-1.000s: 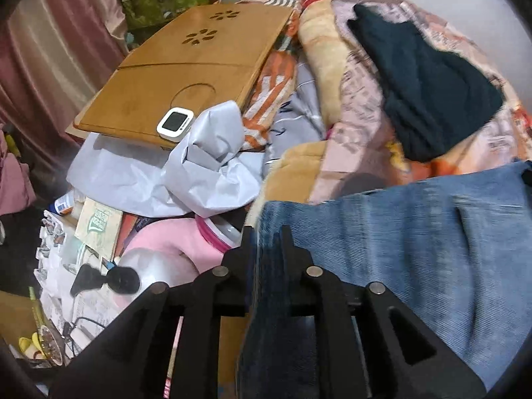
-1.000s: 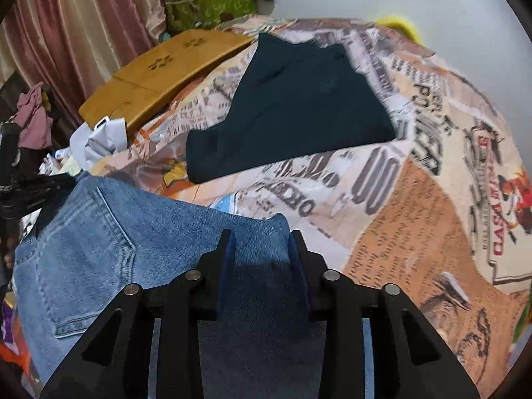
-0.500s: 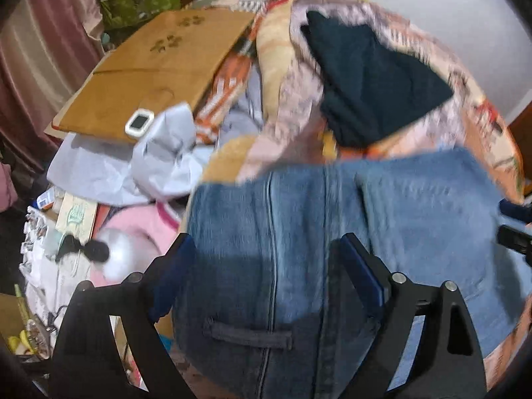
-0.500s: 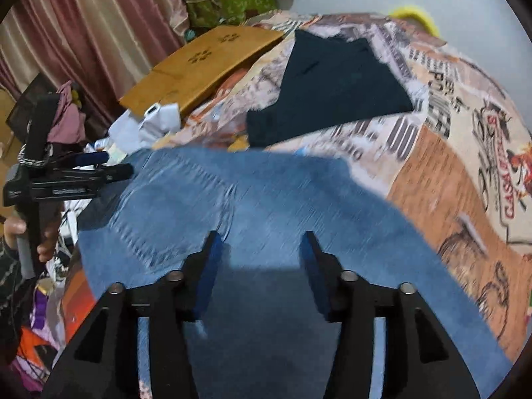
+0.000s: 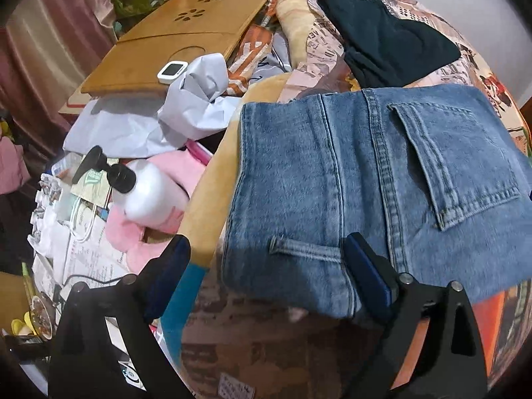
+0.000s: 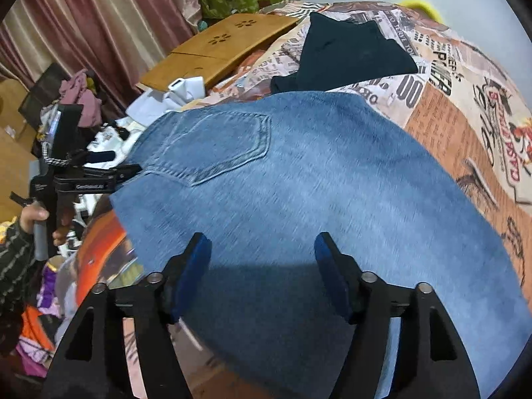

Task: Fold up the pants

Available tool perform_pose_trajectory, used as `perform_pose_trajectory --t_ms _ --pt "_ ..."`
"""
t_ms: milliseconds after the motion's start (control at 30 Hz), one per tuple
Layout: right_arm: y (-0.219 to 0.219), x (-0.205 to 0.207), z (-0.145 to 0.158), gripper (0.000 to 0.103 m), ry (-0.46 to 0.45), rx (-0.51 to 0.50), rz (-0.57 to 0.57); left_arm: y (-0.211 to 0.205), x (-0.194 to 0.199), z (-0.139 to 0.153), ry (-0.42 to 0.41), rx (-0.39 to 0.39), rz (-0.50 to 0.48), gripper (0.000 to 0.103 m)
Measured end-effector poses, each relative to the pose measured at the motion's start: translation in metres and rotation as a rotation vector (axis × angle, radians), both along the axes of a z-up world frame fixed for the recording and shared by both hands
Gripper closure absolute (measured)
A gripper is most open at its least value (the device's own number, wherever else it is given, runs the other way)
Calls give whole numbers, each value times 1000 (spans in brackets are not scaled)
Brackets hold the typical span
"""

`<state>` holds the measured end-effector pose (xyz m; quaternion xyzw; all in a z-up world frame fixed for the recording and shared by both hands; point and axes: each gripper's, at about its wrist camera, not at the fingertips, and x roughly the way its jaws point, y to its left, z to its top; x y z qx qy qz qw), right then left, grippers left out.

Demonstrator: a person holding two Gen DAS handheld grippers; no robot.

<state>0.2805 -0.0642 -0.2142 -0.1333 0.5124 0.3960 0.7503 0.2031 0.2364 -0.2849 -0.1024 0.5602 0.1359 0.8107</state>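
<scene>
Blue jeans [image 5: 365, 183] lie folded flat on the printed bedspread [image 5: 266, 342], back pocket up, and also fill the middle of the right wrist view [image 6: 299, 183]. My left gripper [image 5: 264, 252] hangs over their near left corner by the belt loop. Its jaws are opening wide and the pads touch no cloth. My right gripper [image 6: 262, 246] hovers over the near part of the denim. Its jaws are opening too, with fabric below them but not pinched. The left gripper [image 6: 123, 163] also shows at the jeans' left edge, held by a hand [image 6: 36, 216].
A dark folded garment [image 5: 389, 46] lies on the bed beyond the jeans. To the left are a wooden lap tray [image 5: 179, 43], crumpled white paper [image 5: 196, 109], a white pump bottle [image 5: 146, 193] on pink cloth, and floor clutter. Curtains [image 6: 99, 33] hang at the far left.
Both grippers were shut on the denim and have let go and opened. They pulled back toward the near edge, and the jeans now lie spread flat on the bed.
</scene>
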Motion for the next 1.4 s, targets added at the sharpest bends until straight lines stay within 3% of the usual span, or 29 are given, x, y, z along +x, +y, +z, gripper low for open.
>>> perform_pose_trajectory --t_ms 133,233,367,433,600,767,800,867,1200,1300,1400 --pt "-7 2 13 38 31 19 -4 -7 -3 10 21 59 -43 7" --pt "-18 6 27 38 -32 34 -57 -18 -5 26 13 140 -73 7" --pt "-38 15 39 28 -131 43 -157 -28 1 54 -50 118 -82 7" --pt "-49 21 38 28 -176 22 -199 -41 10 72 -100 154 -90 7" --pt "-68 31 21 27 -169 -10 -254 -76 35 91 -175 234 -136 7" --pt "-95 41 -14 27 -100 -56 -294 -106 57 87 -181 172 -168 7" --pt "-102 42 -20 22 -79 -53 -299 -113 62 85 -178 159 -176 7" --pt "-122 43 -24 16 -43 -5 -340 -129 72 82 -173 146 -193 7" --pt "-190 33 -33 14 -30 -2 -406 -232 110 49 -85 122 -359 6" --pt "-213 29 -38 14 -38 -32 -437 -250 115 40 -91 133 -276 5" --pt "-240 19 -34 14 -65 -47 -481 -260 122 38 -65 100 -289 5"
